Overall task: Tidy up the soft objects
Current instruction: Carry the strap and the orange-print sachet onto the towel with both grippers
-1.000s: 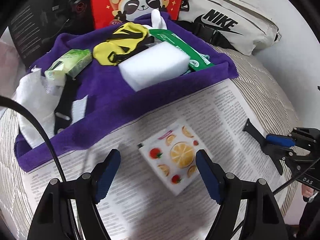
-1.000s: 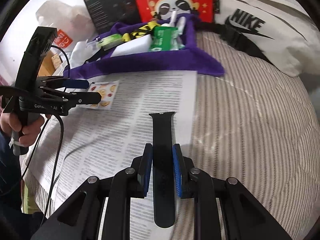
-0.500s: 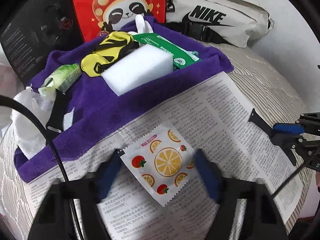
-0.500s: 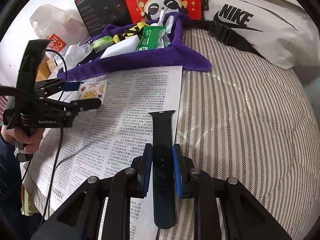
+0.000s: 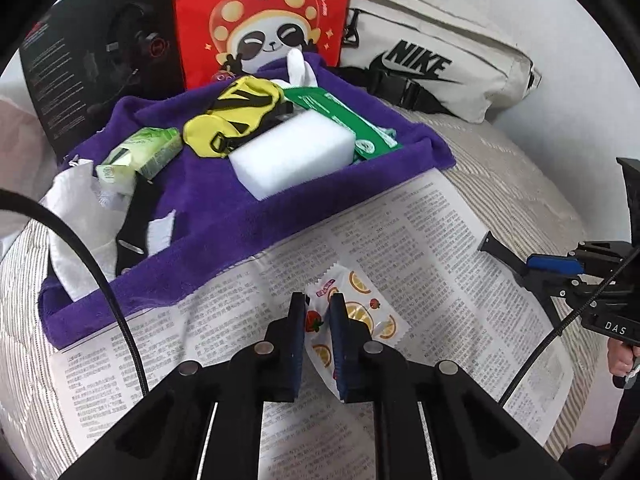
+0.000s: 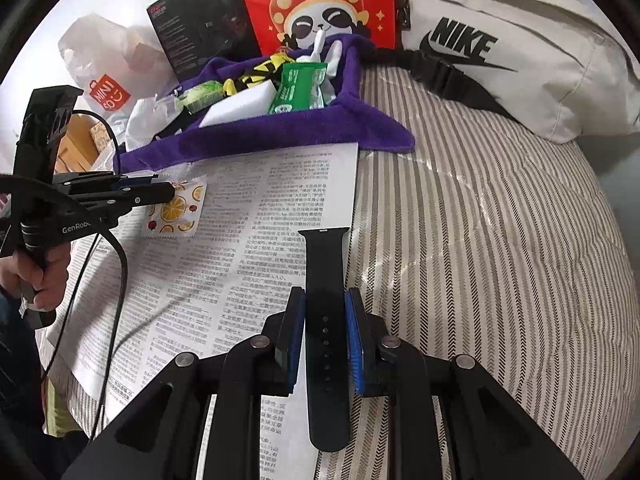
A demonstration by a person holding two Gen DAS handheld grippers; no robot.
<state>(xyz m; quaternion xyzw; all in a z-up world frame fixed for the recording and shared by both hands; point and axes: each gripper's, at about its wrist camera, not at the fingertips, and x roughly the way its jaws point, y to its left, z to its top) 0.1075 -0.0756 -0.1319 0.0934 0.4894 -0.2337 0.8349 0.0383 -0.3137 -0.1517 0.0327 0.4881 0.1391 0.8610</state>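
Left gripper (image 5: 317, 322) closed on sachet (image 5: 352, 320) | strap (image 6: 325, 320) lengthwise in right gripper (image 6: 325, 322)

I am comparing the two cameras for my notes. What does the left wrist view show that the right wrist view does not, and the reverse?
Only the left wrist view shows the left gripper shut on the fruit-print packet from above.

Only the right wrist view shows the right gripper shut on the black watch strap, and the Miniso bag.

Both show the purple towel, white sponge, newspaper and Nike bag.
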